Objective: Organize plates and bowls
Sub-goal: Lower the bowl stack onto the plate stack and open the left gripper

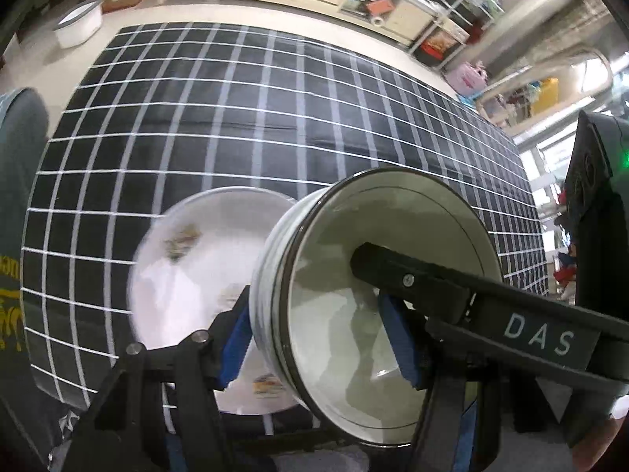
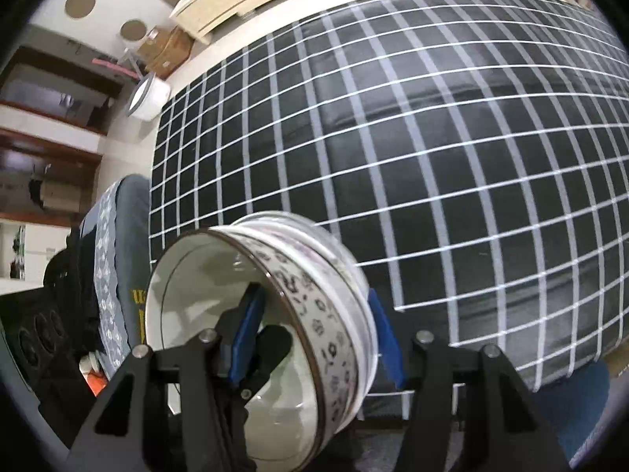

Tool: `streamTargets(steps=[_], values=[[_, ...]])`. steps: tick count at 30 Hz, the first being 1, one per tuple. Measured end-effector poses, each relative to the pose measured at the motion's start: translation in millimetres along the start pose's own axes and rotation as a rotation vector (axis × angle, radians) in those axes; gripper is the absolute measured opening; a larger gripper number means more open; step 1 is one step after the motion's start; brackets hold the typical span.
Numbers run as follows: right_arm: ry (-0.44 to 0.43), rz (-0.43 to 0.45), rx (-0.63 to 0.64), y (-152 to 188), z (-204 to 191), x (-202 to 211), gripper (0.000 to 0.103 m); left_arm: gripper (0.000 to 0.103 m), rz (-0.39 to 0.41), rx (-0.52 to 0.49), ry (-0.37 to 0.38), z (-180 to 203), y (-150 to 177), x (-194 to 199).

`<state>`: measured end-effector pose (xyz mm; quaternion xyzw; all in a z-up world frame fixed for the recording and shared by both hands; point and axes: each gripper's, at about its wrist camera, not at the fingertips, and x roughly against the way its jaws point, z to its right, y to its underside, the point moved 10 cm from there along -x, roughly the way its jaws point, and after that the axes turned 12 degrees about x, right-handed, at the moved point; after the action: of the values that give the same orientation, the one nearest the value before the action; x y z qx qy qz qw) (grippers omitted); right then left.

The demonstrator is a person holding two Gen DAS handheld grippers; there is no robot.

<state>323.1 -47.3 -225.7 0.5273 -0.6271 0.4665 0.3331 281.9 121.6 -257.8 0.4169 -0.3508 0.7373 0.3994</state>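
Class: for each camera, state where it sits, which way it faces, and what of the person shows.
Left wrist: on the left gripper, looking down its fingers at bowl, plate and checked tablecloth; dark shirt at left.
Right wrist: on the right gripper, looking down at the bowl; shirt at left.
Shared: both grippers clamp one bowl over the tablecloth.
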Motion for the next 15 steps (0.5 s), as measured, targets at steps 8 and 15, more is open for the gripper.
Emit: streamTargets(steps=[8, 15], values=[[-0.013, -0.060, 0.048, -4, -26, -40, 0.058, 0.060, -0.020, 0.049, -0.021, -42, -9, -11], [-0.002, -0.077, 0.051, -4, -23, -50, 0.058, 0.060, -0.029, 0.051, -0.018, -48, -9, -19]])
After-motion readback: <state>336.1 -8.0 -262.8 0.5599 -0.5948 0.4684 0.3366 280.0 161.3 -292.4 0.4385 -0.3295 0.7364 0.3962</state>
